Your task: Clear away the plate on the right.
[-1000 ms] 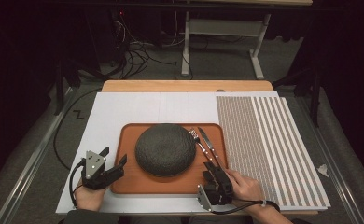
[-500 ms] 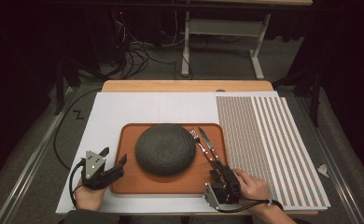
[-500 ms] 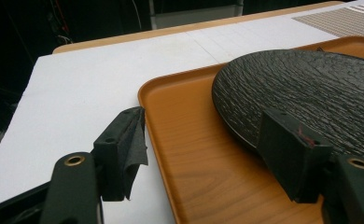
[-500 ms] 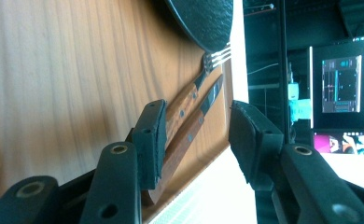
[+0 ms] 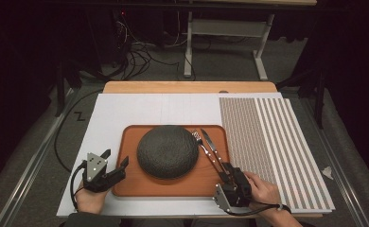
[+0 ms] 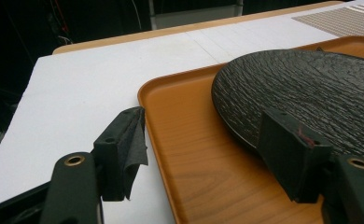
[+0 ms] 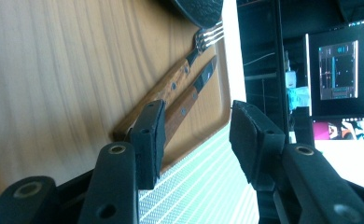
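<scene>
An orange wooden tray (image 5: pixel 130 182) lies on a white mat, with a dark textured plate (image 5: pixel 167 151) at its centre. A fork (image 5: pixel 200 143) and a knife (image 5: pixel 211 145) with wooden handles lie side by side on the tray's right part. My left gripper (image 5: pixel 116 157) is open astride the tray's left rim (image 6: pixel 145 100): one jaw over the mat, the other over the tray beside the plate (image 6: pixel 311 88). My right gripper (image 5: pixel 226 169) is open at the handle ends of the fork (image 7: pixel 164 91) and knife (image 7: pixel 192 93), with nothing between its jaws (image 7: pixel 196 140).
A striped mat (image 5: pixel 267 142) covers the table's right side and a white mat (image 5: pixel 140 111) the rest. The table's wooden far edge (image 5: pixel 187 87) shows beyond them. Cables and a metal stand lie on the floor behind. Lit screens (image 7: pixel 339 70) show in the right gripper view.
My right gripper has drawn back a little toward the table's front right, away from the cutlery. The left gripper, tray, plate and cutlery have stayed put.
</scene>
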{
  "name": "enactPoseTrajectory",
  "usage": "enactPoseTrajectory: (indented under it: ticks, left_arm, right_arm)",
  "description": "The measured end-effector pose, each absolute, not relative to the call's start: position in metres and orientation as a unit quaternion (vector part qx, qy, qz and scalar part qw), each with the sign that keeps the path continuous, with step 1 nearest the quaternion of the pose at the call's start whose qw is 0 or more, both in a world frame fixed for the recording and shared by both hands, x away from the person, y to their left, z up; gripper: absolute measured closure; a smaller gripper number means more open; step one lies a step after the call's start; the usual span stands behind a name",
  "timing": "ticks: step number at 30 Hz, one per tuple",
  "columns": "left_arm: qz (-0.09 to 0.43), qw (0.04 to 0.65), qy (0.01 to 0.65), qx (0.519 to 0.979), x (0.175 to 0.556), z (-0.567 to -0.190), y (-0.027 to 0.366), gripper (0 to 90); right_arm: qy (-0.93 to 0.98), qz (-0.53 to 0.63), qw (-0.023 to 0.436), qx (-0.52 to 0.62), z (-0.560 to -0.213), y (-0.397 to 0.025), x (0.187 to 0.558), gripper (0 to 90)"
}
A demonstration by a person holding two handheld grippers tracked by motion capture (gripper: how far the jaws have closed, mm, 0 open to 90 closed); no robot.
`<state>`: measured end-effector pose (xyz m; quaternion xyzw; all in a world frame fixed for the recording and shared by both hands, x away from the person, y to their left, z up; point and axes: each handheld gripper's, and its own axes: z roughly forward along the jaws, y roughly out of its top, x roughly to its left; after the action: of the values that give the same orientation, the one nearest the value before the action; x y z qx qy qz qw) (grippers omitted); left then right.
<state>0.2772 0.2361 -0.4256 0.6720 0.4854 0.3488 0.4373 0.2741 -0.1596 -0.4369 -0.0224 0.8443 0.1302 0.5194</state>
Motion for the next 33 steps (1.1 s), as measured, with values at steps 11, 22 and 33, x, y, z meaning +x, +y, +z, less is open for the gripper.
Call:
enactPoseTrajectory:
  ticks: [11,22,33]
  left_arm:
    - [0.349,0.438,0.485,0.672,0.277,-0.426,0.236,32.7]
    - [0.349,0.438,0.485,0.671,0.277,-0.425,0.236,32.7]
    - [0.35,0.438,0.485,0.671,0.277,-0.425,0.236,32.7]
  right_arm:
    - [0.842,0.127,0.524,-0.002,-0.436,-0.175,0.274,56.7]
    - [0.841,0.124,0.526,0.017,-0.437,-0.19,0.275,55.9]
    - [0.837,0.131,0.529,0.045,-0.436,-0.209,0.277,53.8]
